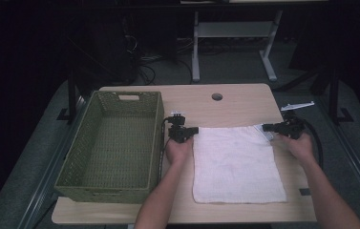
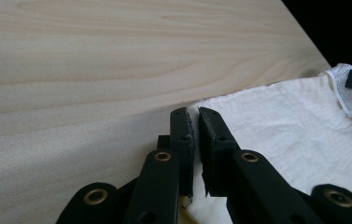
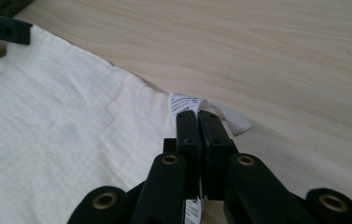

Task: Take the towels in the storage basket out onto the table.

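Note:
A white towel [image 1: 237, 164] lies flat on the wooden table [image 1: 235, 107], to the right of a basket. My left gripper [image 1: 194, 130] is at the towel's far left corner. In the left gripper view the left gripper [image 2: 192, 112] is shut, with the edge of the towel [image 2: 295, 135] pinched between its jaws. My right gripper [image 1: 266, 127] is at the far right corner. In the right gripper view the right gripper [image 3: 197, 113] is shut on the towel [image 3: 47, 130] at its corner, where a printed label [image 3: 183, 102] and a woven loop stick out.
A green woven basket [image 1: 75, 152] stands on the left part of the table, close beside the left hand. A round cable hole [image 1: 217, 97] sits near the table's far edge. Bare wood runs beyond the towel; a desk frame stands on the floor behind.

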A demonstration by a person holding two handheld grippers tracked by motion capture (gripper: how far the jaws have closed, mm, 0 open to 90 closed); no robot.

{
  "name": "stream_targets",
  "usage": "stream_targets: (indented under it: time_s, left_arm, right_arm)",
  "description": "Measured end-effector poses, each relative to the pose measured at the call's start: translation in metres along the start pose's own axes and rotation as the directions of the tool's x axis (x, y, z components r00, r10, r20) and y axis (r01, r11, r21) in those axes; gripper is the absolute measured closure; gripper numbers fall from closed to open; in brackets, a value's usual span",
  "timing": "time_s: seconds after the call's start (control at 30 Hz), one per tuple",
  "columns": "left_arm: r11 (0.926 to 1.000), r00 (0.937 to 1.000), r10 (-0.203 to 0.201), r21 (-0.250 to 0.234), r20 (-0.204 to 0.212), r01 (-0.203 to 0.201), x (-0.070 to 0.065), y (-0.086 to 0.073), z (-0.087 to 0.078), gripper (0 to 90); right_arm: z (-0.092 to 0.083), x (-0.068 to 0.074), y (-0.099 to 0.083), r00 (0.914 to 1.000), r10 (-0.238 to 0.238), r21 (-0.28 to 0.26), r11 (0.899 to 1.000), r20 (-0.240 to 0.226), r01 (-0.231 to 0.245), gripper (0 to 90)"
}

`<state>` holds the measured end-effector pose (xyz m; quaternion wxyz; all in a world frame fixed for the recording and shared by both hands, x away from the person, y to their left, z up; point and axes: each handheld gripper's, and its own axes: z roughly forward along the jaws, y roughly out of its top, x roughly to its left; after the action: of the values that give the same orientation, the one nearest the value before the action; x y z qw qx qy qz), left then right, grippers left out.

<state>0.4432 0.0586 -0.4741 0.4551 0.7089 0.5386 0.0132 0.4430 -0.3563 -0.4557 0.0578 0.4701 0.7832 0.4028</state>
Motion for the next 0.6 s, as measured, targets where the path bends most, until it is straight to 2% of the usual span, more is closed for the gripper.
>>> stream_targets:
  time_s: [0.07, 0.27, 0.3, 0.37, 0.43, 0.5, 0.53, 0.6]
  left_arm:
    - [1.0000, 0.9999, -0.002, -0.005, 0.011, 0.002, 0.000, 0.001, -0.003, 84.2]
    - [0.9999, 1.0000, -0.002, -0.010, 0.004, 0.002, 0.000, 0.001, -0.007, 84.1]
    - [0.9999, 1.0000, -0.002, -0.012, 0.002, 0.002, 0.000, 0.001, -0.007, 84.1]
    - [0.9999, 1.0000, -0.005, -0.011, -0.002, 0.005, 0.000, 0.000, -0.006, 83.7]
    - [1.0000, 0.9999, -0.004, -0.006, -0.012, 0.004, 0.001, -0.001, -0.005, 83.1]
    - [0.9999, 0.9998, -0.011, -0.006, -0.014, 0.010, 0.001, -0.001, -0.004, 82.8]
    - [0.9999, 0.9998, -0.013, -0.006, -0.017, 0.013, 0.001, -0.002, -0.004, 82.5]
    - [0.9999, 0.9997, -0.013, -0.009, -0.019, 0.013, 0.001, -0.001, -0.003, 81.8]
  right_arm:
    - [-0.004, 0.000, -0.001, 0.9999, -0.004, -0.012, 1.000, -0.013, 0.004, 87.9]
    - [-0.009, 0.002, -0.002, 0.9991, -0.007, -0.031, 1.000, -0.042, 0.006, 87.9]
    - [-0.008, 0.002, -0.003, 0.9983, -0.005, -0.027, 1.000, -0.058, 0.003, 87.9]
    - [-0.005, 0.006, -0.004, 0.9980, -0.019, -0.013, 1.000, -0.061, 0.018, 87.5]
    - [0.000, 0.008, -0.004, 0.9965, -0.039, 0.024, 0.999, -0.073, 0.041, 85.2]
    - [0.003, 0.012, -0.003, 0.9981, -0.056, 0.054, 0.997, -0.026, 0.057, 80.1]
    - [0.005, 0.012, -0.002, 0.9980, -0.061, 0.056, 0.996, -0.012, 0.062, 74.2]
    - [0.008, 0.010, -0.001, 0.9981, -0.043, 0.059, 0.997, 0.043, 0.041, 69.0]
